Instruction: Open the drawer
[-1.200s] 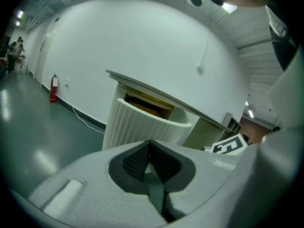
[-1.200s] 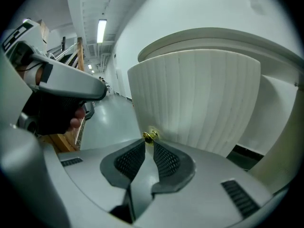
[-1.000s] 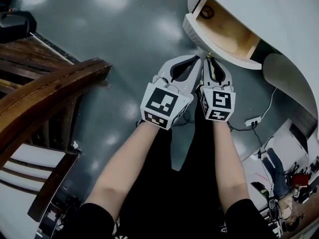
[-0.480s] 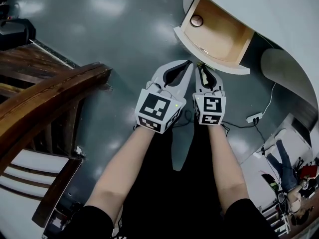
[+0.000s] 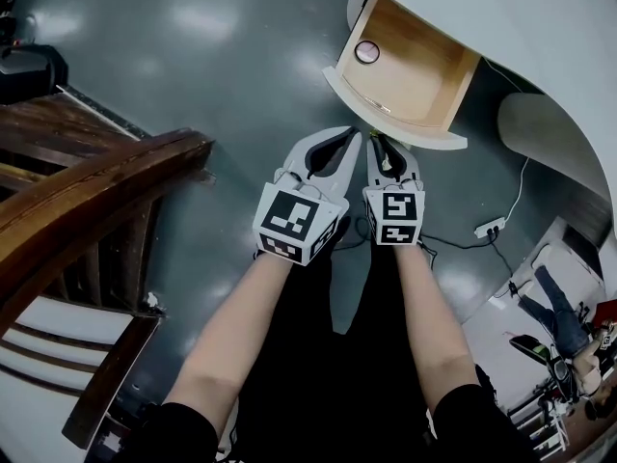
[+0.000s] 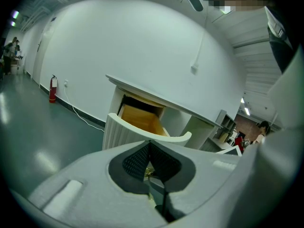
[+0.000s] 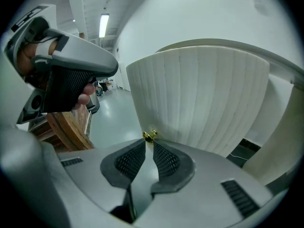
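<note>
I read the drawer (image 5: 419, 70) further out at upper centre: nearly open. Right gripper (image 5: 379, 142) pinches its knob (image 7: 150, 136); left gripper (image 5: 353, 137) pressed together.

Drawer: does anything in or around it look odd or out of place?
Nothing looks damaged or spilled. The drawer stands open and sits straight, with the right hand-held gripper pinching its brass knob. The only oddity is a small round thing lying loose against one side wall.
</note>
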A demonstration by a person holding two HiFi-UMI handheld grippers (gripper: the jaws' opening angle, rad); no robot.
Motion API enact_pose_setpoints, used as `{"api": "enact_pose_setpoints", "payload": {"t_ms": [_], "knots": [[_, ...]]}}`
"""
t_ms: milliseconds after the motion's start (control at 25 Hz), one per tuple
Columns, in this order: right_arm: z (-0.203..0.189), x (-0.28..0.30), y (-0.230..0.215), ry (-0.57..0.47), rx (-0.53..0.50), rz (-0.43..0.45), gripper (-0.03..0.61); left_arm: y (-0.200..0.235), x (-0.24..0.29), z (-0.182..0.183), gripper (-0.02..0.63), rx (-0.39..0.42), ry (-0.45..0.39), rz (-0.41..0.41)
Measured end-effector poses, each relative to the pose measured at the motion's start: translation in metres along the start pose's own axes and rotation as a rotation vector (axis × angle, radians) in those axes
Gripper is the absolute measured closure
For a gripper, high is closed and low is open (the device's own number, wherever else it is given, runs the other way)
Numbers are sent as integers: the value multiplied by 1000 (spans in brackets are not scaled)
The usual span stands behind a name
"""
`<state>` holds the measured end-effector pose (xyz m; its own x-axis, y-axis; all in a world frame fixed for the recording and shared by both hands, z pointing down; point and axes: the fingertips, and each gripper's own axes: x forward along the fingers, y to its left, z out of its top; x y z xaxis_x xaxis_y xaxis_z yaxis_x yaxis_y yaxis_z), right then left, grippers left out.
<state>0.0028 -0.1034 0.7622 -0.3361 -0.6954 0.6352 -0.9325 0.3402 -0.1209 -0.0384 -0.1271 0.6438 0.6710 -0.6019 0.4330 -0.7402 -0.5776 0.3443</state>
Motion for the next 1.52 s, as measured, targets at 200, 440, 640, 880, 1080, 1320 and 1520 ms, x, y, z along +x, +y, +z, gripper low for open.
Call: {"api": "enact_pose_setpoints", "payload": {"t_ms": [200,440,640,880,1080,1320,1520], "knots": [[1,0,-3,3,0,-12,517,-3,-5,2,604,8,3,3],[14,-21,-1,-1,14,-26,526,-13,-15,18,604,28,4,-8],[65,-70,9,-60,15,-1,558,-32,-35,47,604,64,7,-26],[134,-116,20,-137,18,6,561,-53,-58,92,604,79,-17,-50],[187,-147,23,-196,24,10,561,-67,-72,133,604,89,-25,-67],[243,-196,31,-269,11,1,563,-92,-103,178,604,115,-67,-81],[298,-232,35,-352,1,-1,563,-107,-117,214,604,135,-89,-96]]}}
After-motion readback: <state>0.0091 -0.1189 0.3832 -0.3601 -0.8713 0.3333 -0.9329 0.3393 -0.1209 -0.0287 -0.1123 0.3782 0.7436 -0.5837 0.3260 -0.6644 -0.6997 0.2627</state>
